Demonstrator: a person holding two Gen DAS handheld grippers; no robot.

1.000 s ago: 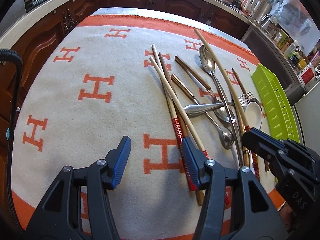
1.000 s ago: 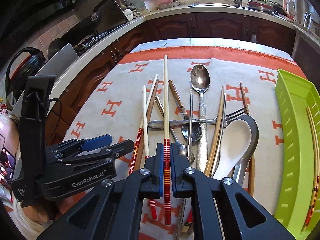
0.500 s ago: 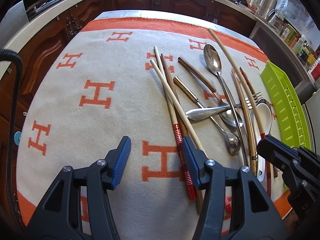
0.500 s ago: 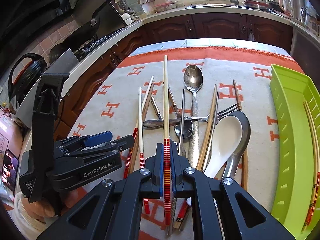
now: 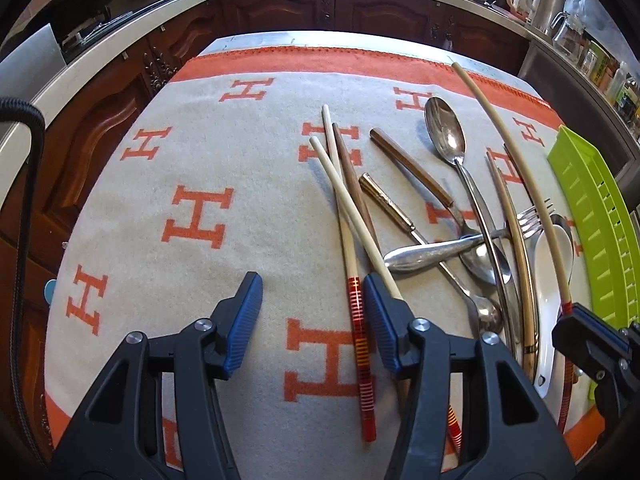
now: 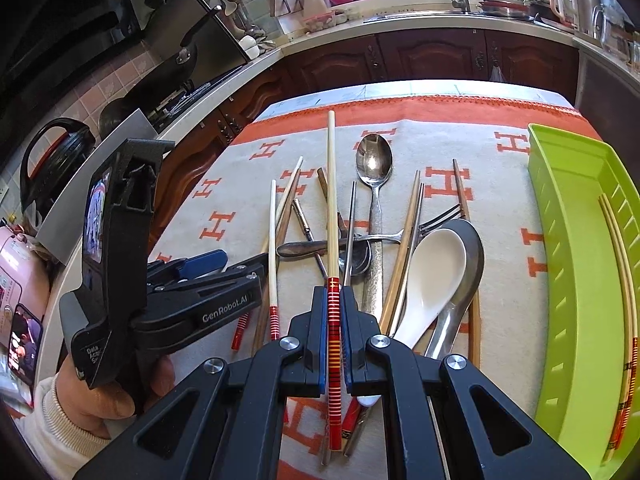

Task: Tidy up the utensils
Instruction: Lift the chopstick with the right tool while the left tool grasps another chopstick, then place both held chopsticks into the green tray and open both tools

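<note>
Utensils (image 5: 452, 216) lie in a loose heap on the orange-and-cream cloth (image 5: 192, 168), right of centre in the left wrist view. The left gripper (image 5: 312, 320) hangs over the near cloth, jaws apart and just been closing, holding nothing. One pale chopstick (image 5: 352, 264) with a red banded end lies between the fingers, close by the right pad (image 5: 378, 330); whether they touch I cannot tell. A second chopstick (image 5: 352, 208) passes under that right finger. Spoons (image 5: 446, 132), a fork (image 5: 530, 216) and a white spoon (image 5: 550, 280) lie further right, with the green tray (image 5: 592, 216) at the far right edge.

In the right wrist view, the right gripper (image 6: 334, 334) is clamped on a long chopstick (image 6: 331, 200) at its red banded end, the shaft pointing away over the heap. The white spoon (image 6: 434, 272) lies just right of the fingers. The green tray (image 6: 576, 264) on the right holds chopsticks (image 6: 618, 248). The left gripper (image 6: 240, 264) is at the left, in a hand (image 6: 116, 392).
</note>
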